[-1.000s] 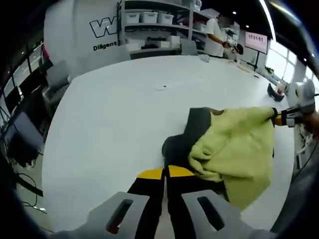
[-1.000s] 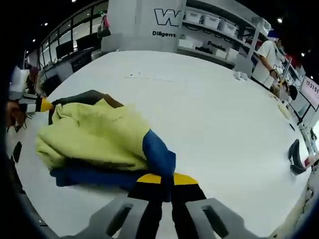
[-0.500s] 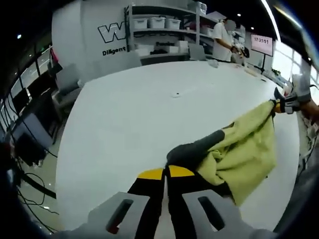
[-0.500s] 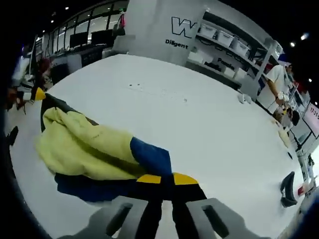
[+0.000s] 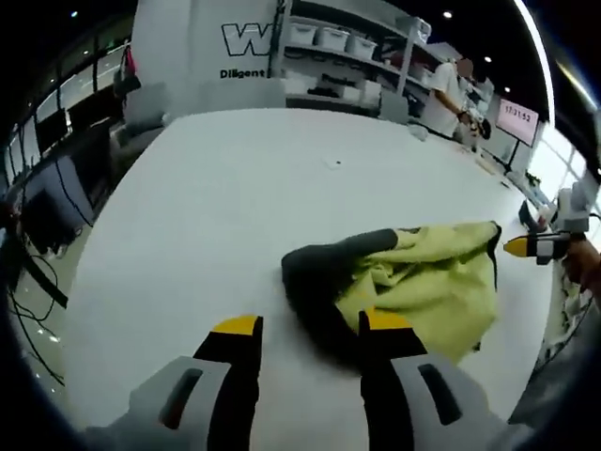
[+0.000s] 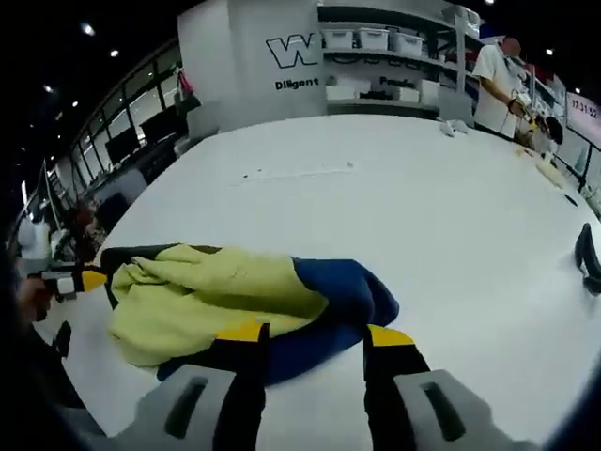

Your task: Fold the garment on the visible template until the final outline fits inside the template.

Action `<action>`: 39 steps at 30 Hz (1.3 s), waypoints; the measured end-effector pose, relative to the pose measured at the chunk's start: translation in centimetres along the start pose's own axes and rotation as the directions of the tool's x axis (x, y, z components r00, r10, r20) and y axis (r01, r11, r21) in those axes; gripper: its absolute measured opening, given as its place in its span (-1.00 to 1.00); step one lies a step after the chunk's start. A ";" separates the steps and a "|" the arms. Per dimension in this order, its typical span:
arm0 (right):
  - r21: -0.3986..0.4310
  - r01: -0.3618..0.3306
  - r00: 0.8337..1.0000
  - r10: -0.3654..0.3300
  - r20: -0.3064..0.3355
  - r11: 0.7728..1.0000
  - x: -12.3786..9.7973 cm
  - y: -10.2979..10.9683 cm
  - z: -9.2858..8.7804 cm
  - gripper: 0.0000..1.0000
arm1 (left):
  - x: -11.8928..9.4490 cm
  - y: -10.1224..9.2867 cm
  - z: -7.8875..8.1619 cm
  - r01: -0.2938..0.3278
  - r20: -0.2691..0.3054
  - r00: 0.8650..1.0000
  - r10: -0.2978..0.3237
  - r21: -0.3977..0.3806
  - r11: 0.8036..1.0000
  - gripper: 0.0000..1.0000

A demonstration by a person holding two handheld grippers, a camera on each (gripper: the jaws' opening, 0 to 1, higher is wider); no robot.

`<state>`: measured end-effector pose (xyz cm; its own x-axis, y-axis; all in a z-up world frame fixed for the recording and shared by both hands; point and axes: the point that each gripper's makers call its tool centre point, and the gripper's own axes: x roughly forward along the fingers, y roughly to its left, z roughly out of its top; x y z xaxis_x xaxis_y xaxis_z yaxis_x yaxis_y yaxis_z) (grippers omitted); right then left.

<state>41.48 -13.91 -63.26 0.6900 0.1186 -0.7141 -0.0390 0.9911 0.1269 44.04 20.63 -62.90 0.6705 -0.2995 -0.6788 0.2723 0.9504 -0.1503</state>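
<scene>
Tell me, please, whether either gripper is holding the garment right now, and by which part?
Neither: the left gripper and right gripper are open, and the garment lies loose on the table.

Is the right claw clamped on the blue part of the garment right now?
No, the right claw stands open, its yellow-tipped jaws spread either side of the crumpled yellow-green and blue fabric garment.
</scene>
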 end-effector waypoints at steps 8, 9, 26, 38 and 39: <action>0.055 -0.039 0.998 0.041 -0.044 0.998 1.0 2.3 -2.6 -0.24 | 0.6 -0.9 -2.4 -0.008 -0.026 1.000 0.007 -0.044 0.999 -0.24; 0.060 -0.034 0.998 0.037 -0.046 0.998 1.1 2.4 -2.7 -0.24 | 0.7 -0.9 -2.5 -0.012 -0.028 1.000 0.011 -0.049 0.999 -0.26; -0.007 0.087 0.995 -0.088 -0.043 0.996 2.1 3.9 -4.5 -0.75 | 2.5 -1.7 -4.2 -0.066 -0.048 0.997 0.064 -0.044 0.997 -0.99; -0.079 0.070 0.997 -0.072 -0.026 0.994 1.6 3.3 -4.6 -1.00 | 1.9 -1.5 -3.7 -0.057 -0.026 0.998 0.056 -0.013 0.998 -0.99; -0.099 0.079 0.996 -0.082 -0.027 0.992 1.3 2.6 -4.7 -1.00 | 1.7 -1.4 -3.6 -0.051 -0.026 0.998 0.050 -0.021 0.998 -0.99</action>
<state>38.90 -10.89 -67.09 0.6713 0.0389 -0.7402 -0.0562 0.9984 0.0015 42.32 19.08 -66.37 0.6652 -0.2489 -0.7040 0.2231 0.9660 -0.1308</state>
